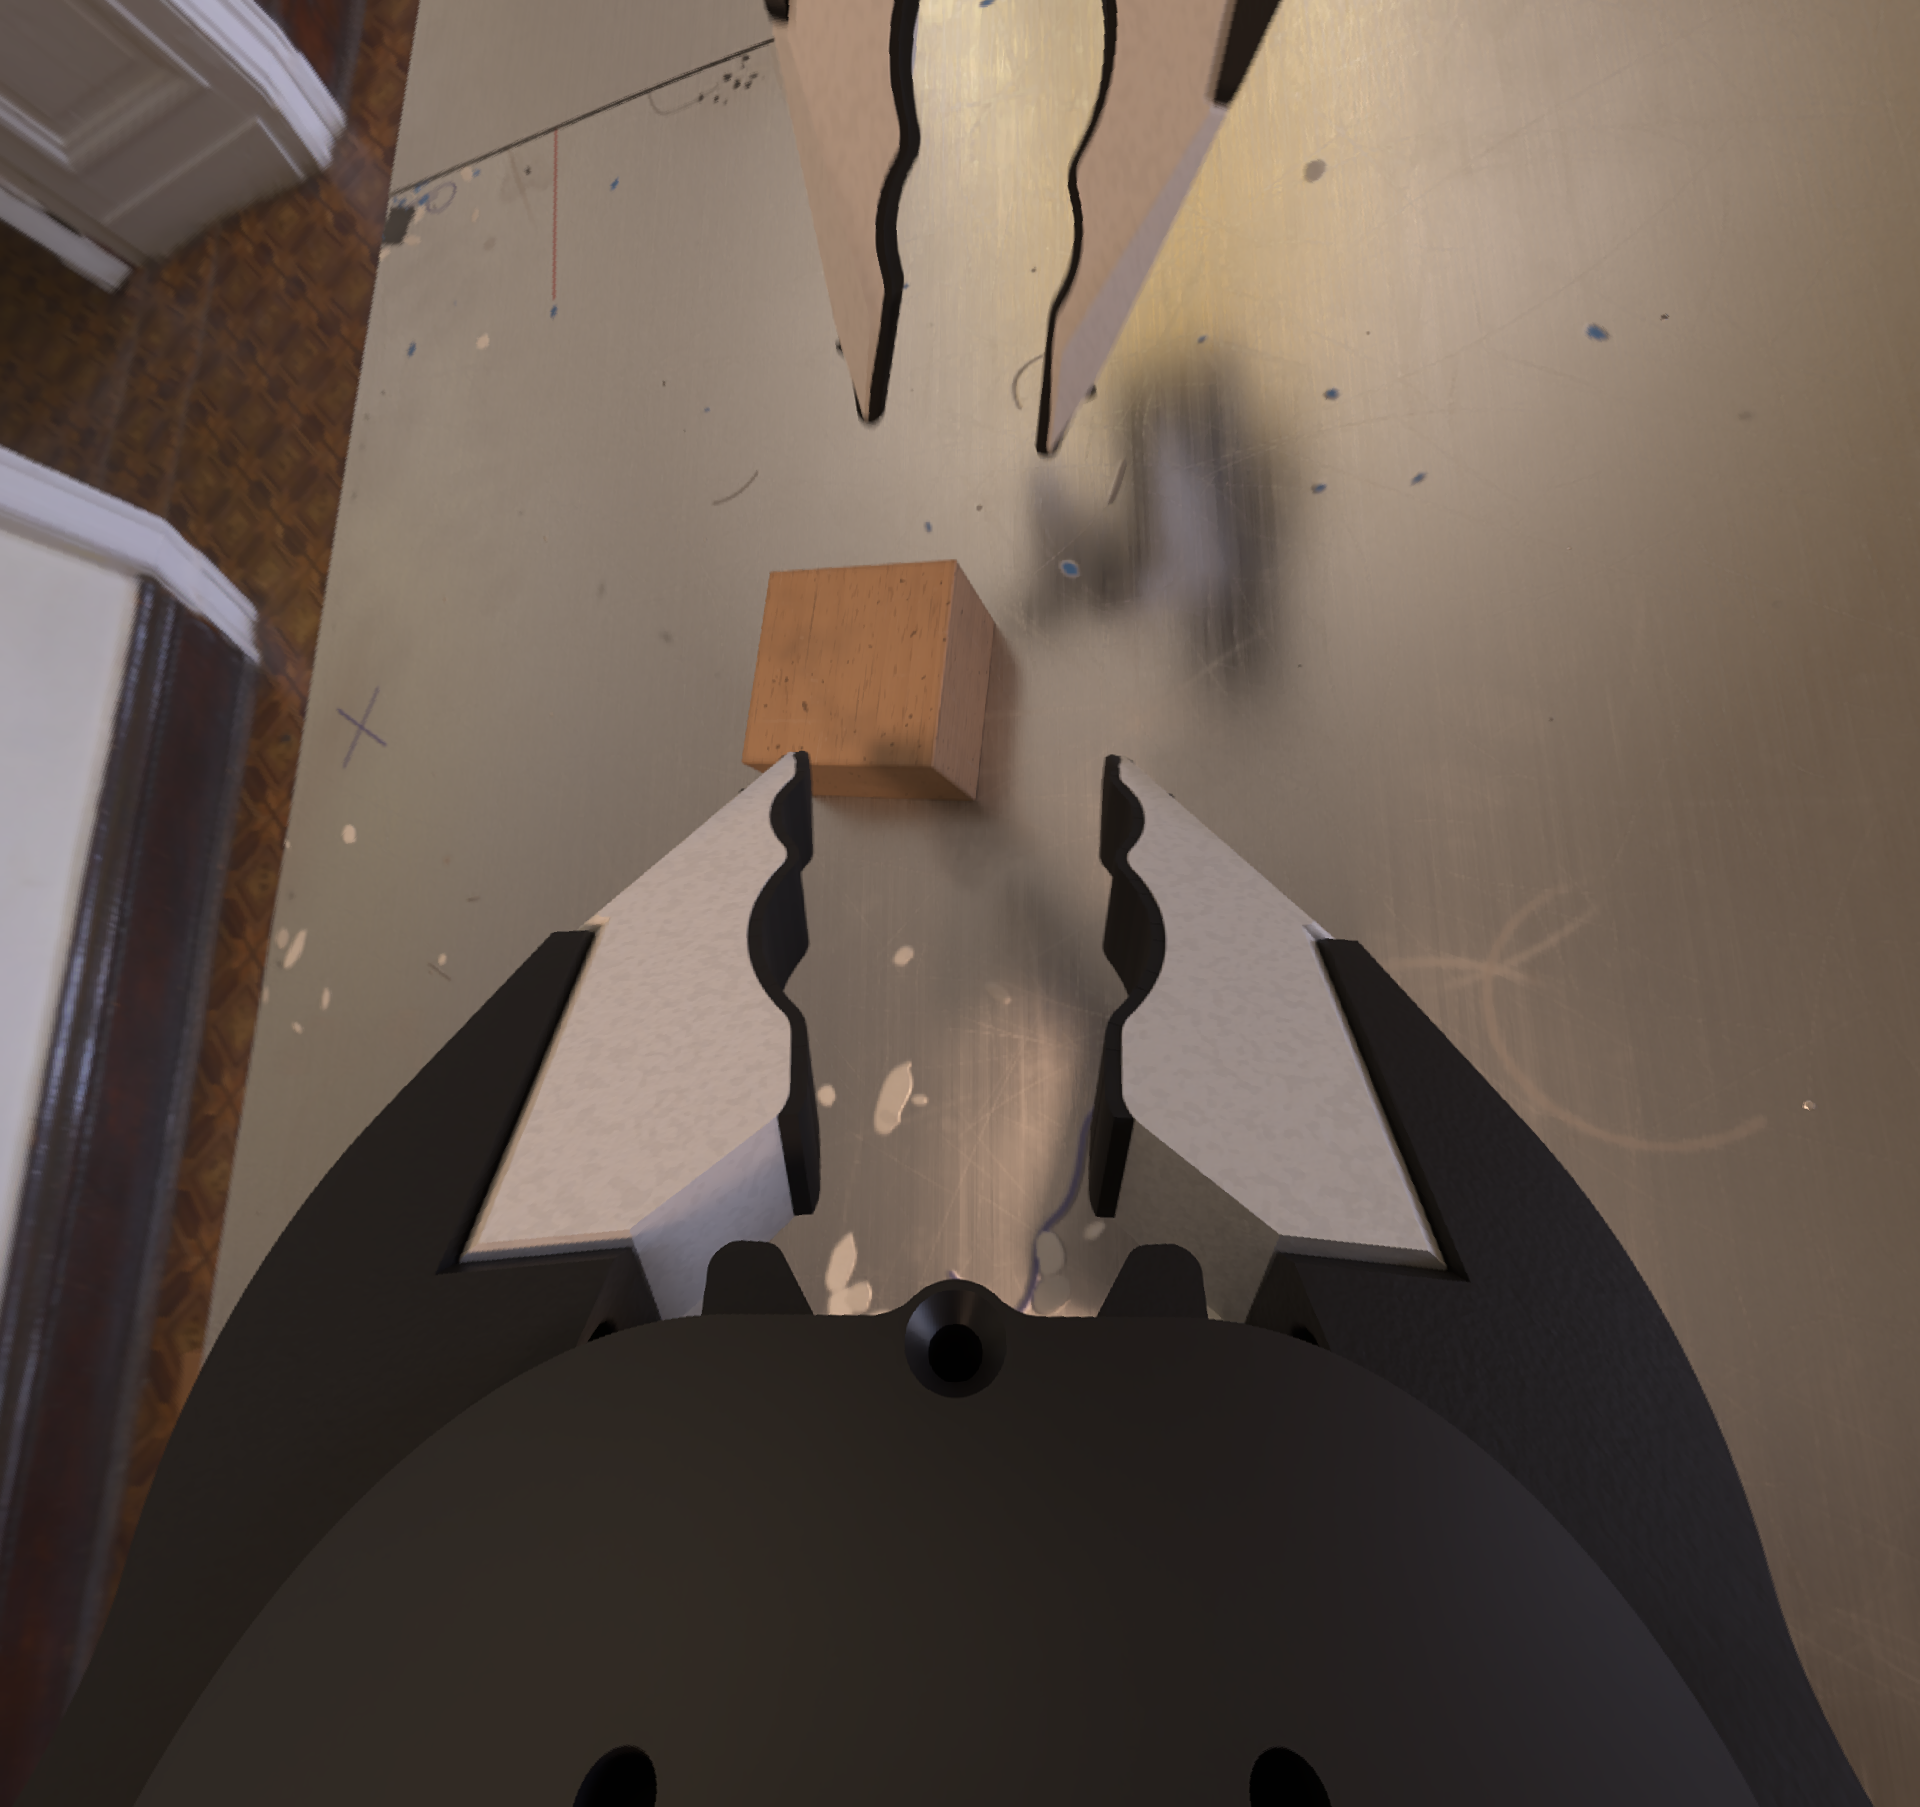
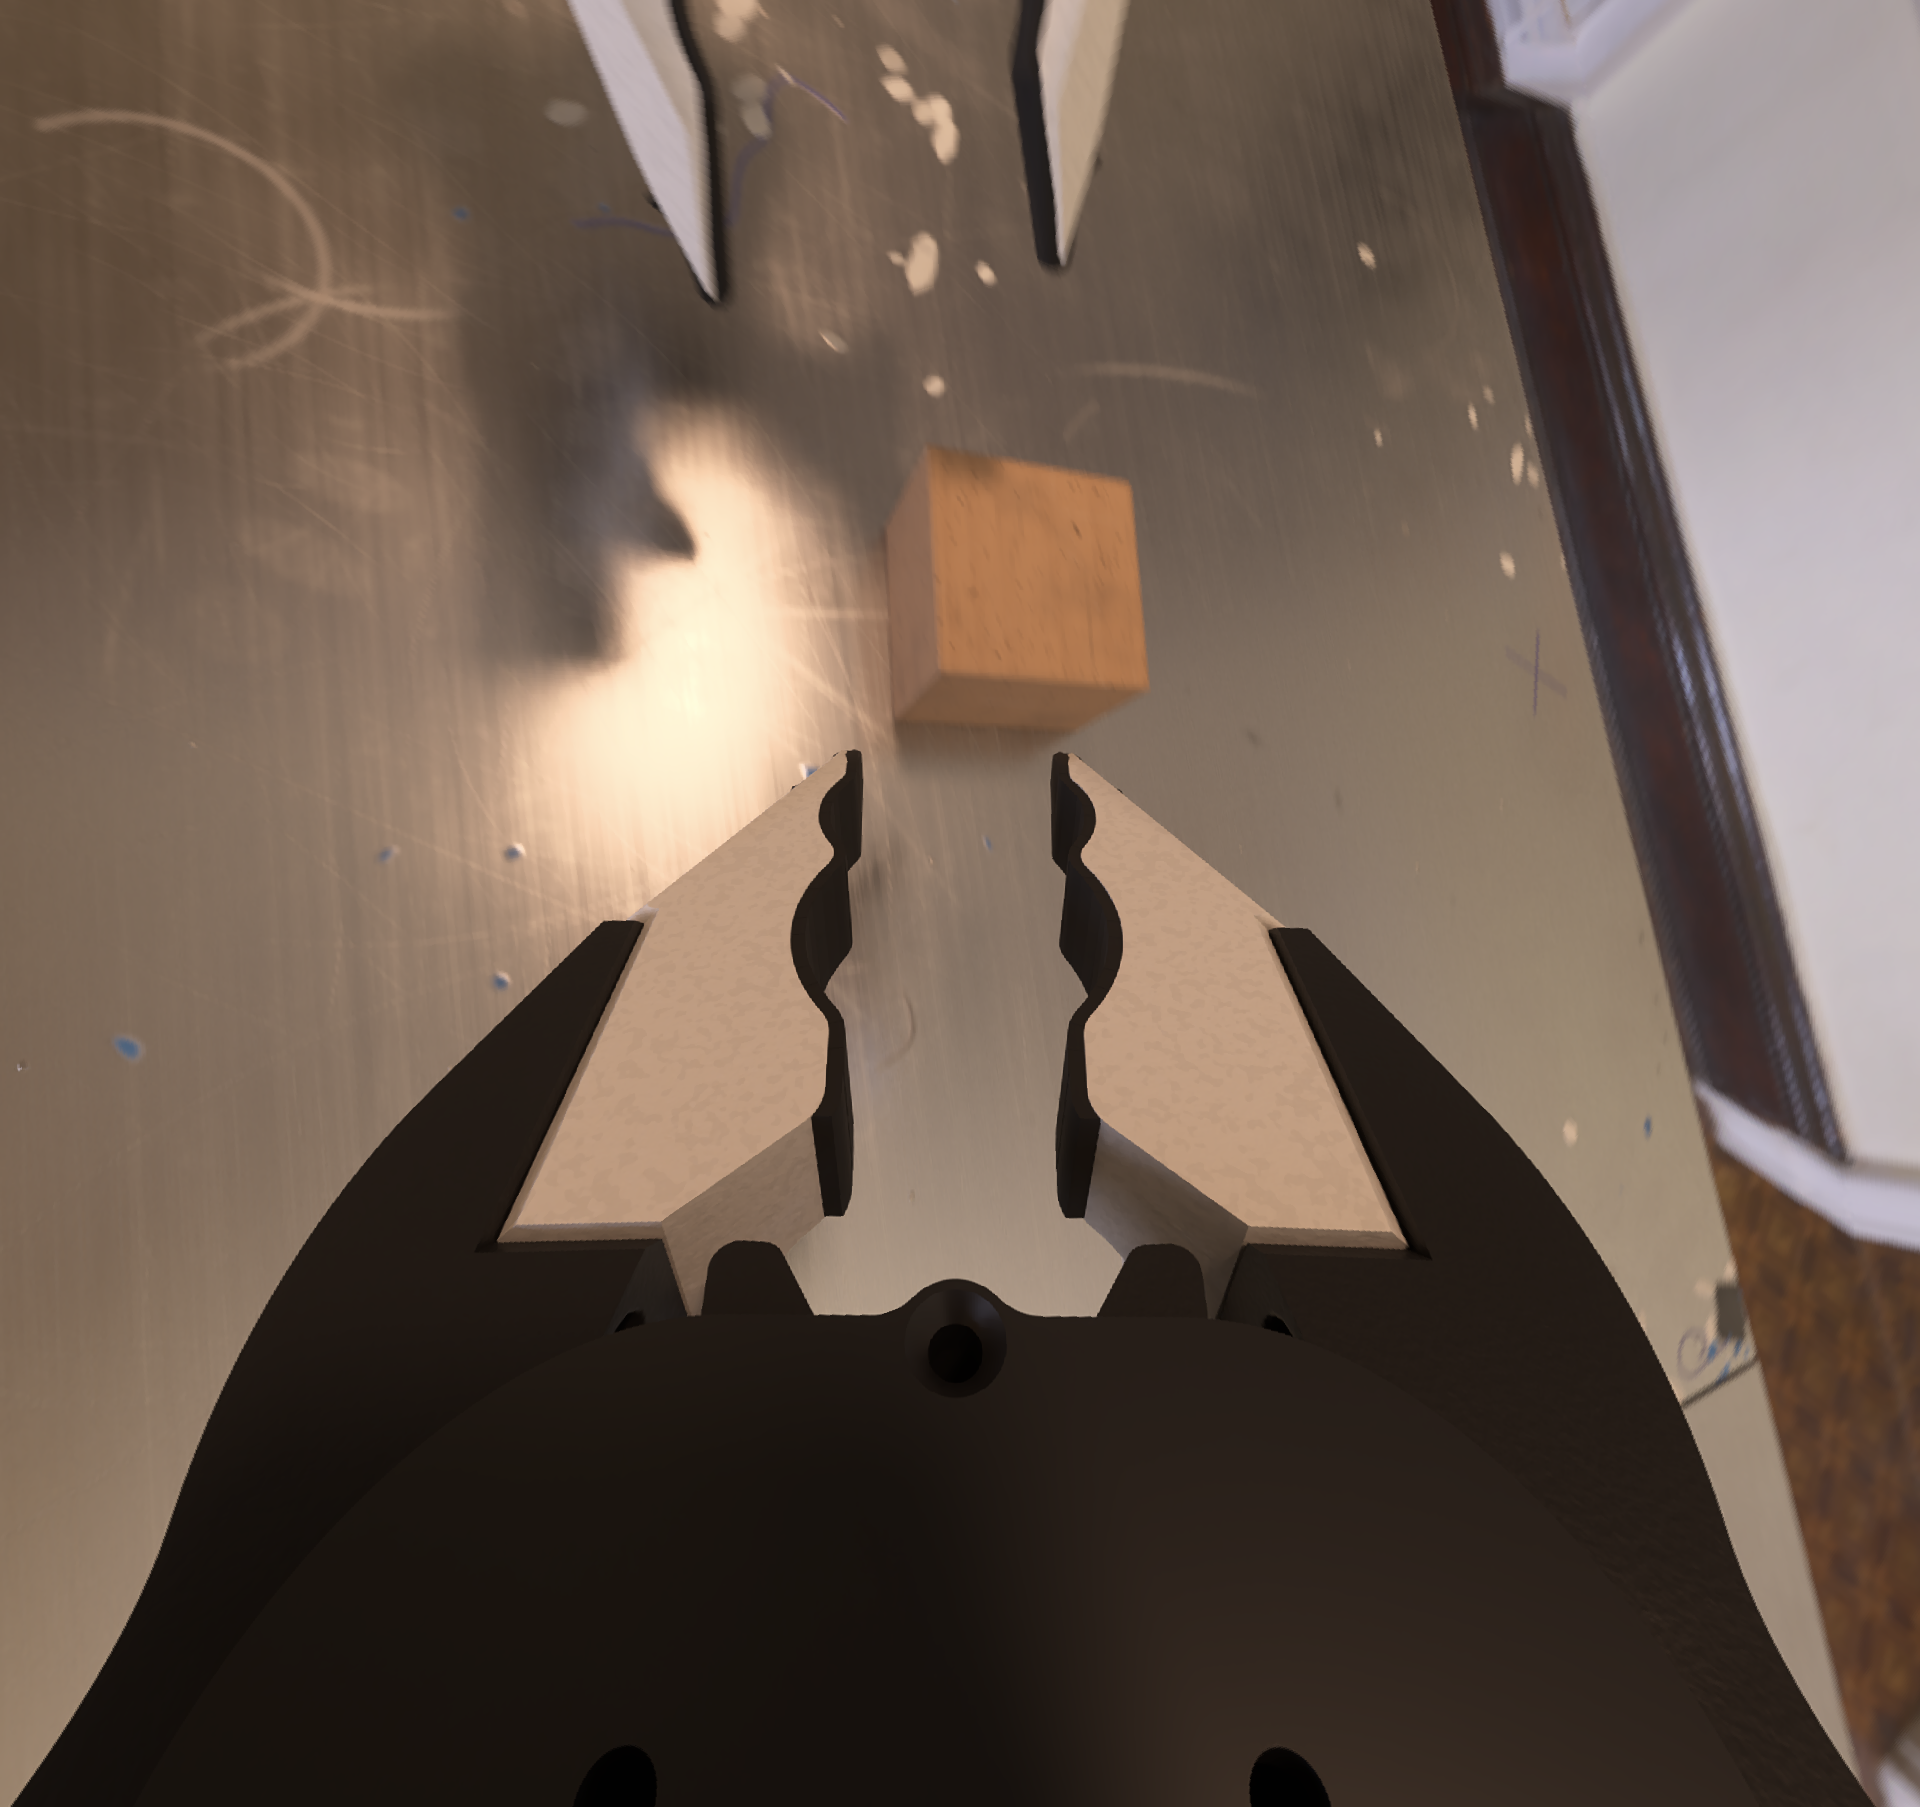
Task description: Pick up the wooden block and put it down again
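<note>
The wooden block [image 1: 868, 679] is sitting on the scratched metal table [image 1: 1558, 718] (paint-flecked), lying between the left gripper [image 1: 954, 770] and right gripper [image 2: 956, 765], both gaping empty.

block [image 1: 868, 677] near-left corner hiding behind left gripper [image 1: 954, 765] fingertip | right gripper [image 1: 961, 427] body running off top edge in left wrist view | wall trim [image 2: 1766, 822] blurring at right edge | table [image 1: 1558, 718] specks too small to identify
</note>
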Controlling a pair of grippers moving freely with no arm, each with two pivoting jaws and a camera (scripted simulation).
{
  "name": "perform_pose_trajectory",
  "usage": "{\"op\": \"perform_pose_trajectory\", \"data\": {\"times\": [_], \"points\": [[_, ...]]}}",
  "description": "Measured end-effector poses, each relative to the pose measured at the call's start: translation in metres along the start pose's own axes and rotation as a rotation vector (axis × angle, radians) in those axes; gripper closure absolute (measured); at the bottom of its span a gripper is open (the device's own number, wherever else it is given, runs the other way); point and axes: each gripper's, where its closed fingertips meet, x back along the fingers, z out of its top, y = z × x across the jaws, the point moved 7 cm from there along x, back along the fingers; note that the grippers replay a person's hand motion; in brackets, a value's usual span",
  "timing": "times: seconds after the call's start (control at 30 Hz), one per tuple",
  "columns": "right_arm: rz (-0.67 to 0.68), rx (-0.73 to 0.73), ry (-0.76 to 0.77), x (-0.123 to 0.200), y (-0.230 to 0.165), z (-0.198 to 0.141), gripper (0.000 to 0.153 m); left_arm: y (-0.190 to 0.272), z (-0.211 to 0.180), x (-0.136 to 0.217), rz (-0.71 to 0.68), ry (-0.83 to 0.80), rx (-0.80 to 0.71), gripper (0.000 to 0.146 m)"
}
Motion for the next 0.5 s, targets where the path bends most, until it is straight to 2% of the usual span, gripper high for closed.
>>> {"op": "perform_pose_trajectory", "data": {"times": [0.17,0.4,0.5], "points": [[-0.044,-0.114,-0.039,0.014,0.017,-0.024,0.118,-0.006,-0.011,-0.002,-0.035,0.014,0.063,0.063],[-0.161,-0.191,-0.037,0.025,0.033,-0.039,0.118,-0.019,-0.014,-0.018,-0.105,-0.014,0.105,0.046],[-0.167,-0.216,-0.033,0.025,0.036,-0.045,0.118,-0.026,-0.015,-0.026,-0.13,-0.049,0.1,0.04]]}}
